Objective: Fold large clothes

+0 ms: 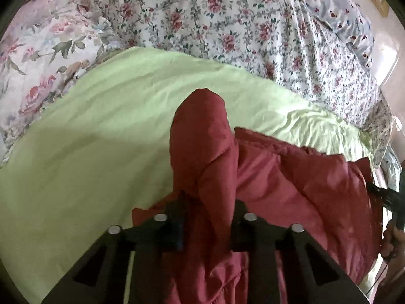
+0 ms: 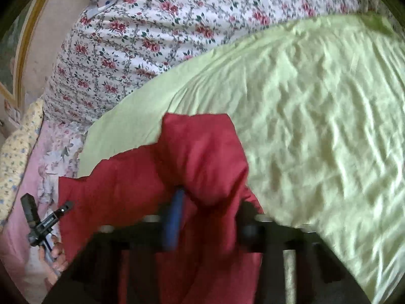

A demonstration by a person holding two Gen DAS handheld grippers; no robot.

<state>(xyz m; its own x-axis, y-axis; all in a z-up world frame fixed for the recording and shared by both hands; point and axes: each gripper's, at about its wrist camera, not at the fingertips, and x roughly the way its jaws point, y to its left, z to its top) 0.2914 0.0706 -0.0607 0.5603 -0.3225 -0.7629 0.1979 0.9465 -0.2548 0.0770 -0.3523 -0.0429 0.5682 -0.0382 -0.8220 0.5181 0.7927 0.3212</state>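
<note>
both grippers pinch a red garment (image 1: 291, 177) over a pale green sheet (image 1: 88, 139) on the bed: the left gripper (image 1: 207, 210) and right gripper (image 2: 210, 207) each hold a bunched fold rising between narrow jaws.

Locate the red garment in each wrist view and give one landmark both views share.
Left wrist: red garment fills lower centre and right, a fold pinched in the left gripper.
Right wrist: red garment fills lower centre and left, bunched in the right gripper.
Shared landmark: light green sheet underneath.
</note>
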